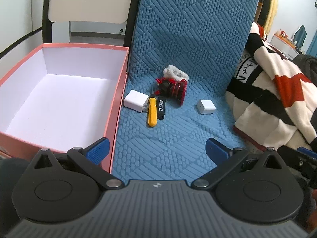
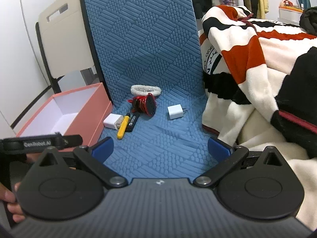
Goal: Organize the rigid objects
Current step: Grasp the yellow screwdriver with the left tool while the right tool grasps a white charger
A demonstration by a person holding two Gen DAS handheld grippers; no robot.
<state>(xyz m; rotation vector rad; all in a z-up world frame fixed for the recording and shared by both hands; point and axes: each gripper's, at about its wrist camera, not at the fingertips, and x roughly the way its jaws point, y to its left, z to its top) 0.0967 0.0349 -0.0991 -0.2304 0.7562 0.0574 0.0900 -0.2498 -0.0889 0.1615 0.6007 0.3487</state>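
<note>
At frame centre, on blue quilted mat (image 1: 178, 138): white charger (image 1: 136, 100), yellow screwdriver (image 1: 152, 114), black USB stick (image 1: 161, 108) touching side by side; red-black toy (image 1: 173, 88) behind; second white charger (image 1: 206, 106) apart, right. Left: pink box (image 1: 116, 107), bare inside. Left gripper (image 1: 157, 148), right gripper (image 2: 161, 148): jaws wide, holding nothing.

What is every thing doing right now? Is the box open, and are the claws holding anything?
Pink box: open, nothing inside.
Left claw: open, holding nothing.
Right claw: open, holding nothing.
Yellow screwdriver: lying flat on the blue mat.
Black stick: lying beside the screwdriver.
Two white chargers: resting on the mat, apart.
Red-and-black toy: tipped on its side.
</note>
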